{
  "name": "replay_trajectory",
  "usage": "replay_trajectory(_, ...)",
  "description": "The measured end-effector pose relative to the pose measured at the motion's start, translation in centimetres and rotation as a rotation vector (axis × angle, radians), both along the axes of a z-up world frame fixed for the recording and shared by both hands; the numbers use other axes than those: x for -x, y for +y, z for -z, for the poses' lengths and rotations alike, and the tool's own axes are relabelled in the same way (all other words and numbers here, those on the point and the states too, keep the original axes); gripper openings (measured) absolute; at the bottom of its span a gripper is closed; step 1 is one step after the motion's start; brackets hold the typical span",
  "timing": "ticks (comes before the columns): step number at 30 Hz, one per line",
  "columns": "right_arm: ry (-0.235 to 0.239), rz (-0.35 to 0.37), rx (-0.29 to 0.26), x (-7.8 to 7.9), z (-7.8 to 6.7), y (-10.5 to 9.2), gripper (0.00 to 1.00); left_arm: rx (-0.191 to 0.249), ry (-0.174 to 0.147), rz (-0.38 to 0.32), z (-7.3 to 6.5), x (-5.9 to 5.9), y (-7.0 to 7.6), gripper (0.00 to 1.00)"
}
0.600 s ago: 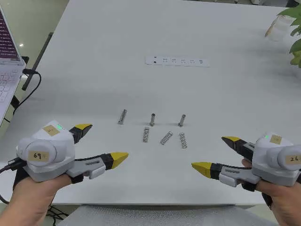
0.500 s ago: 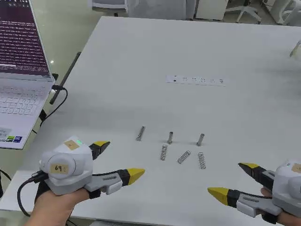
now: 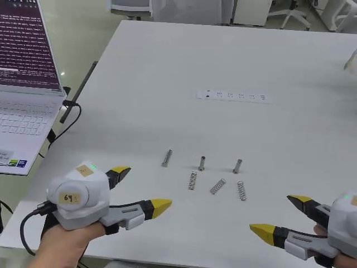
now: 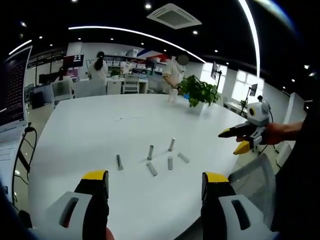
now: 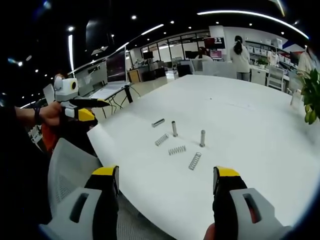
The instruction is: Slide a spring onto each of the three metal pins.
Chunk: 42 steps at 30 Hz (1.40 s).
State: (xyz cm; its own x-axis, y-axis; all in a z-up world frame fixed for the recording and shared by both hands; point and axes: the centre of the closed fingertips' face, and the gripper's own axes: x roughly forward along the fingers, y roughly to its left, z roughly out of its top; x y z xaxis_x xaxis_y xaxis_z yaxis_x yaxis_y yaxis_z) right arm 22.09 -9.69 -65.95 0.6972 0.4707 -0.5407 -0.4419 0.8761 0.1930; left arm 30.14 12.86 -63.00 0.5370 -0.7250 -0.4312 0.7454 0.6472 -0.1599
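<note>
R gripper (image 3: 281, 214) edged outward, agape; L gripper (image 3: 140, 188) agape too (springs (image 3: 217, 186) loose). Left gripper view adds plant (image 4: 199, 91).

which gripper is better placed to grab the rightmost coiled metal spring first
Right. In the head view the rightmost coiled metal spring lies on the white table nearer the right gripper, whose yellow-tipped jaws stand open and empty. The left gripper, also open, is clearly farther from it.
</note>
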Motion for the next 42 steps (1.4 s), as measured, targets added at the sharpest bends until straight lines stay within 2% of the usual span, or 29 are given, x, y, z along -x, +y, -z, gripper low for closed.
replay_trajectory(4,0.015,0.003,0.005,0.2,0.2,0.0,0.78,0.005,0.001,-0.004,0.0,0.0,0.0,0.72)
replay_trajectory(21,0.019,-0.015,-0.002,-0.1,0.5,0.4,0.77,0.013,0.009,-0.011,0.1,-0.3,-0.3,0.72)
replay_trajectory(29,0.037,-0.025,0.015,0.5,1.2,0.6,0.78,0.022,0.016,-0.019,0.0,-1.0,-0.4,0.71)
replay_trajectory(42,0.024,-0.007,0.026,0.4,1.0,0.0,0.78,0.015,0.011,0.003,0.0,-1.2,-0.6,0.7)
